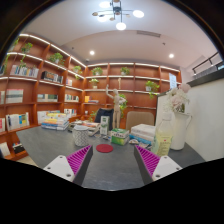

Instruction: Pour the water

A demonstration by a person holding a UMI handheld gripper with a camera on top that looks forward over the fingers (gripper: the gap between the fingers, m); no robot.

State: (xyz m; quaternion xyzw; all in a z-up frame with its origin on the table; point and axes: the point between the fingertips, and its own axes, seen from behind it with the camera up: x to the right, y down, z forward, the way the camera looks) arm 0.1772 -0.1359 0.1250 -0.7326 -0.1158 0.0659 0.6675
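Standing far across the grey table (100, 160), well beyond the fingers, a pale lidded container (81, 134) beside a red coaster (104, 148) and, at right, a tall clear vessel (164, 132), likely the pouring items; gripper (109, 163) held back, jaws wide apart, holding nothing, touching nothing

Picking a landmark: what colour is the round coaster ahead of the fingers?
Red; the coaster shows in the gripper view.

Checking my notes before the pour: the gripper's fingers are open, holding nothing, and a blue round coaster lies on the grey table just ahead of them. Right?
Nearly. The gripper view shows the coaster is red, not blue. The rest holds: the gripper has its fingers open, holding nothing, and the coaster lies on the grey table just ahead of them.
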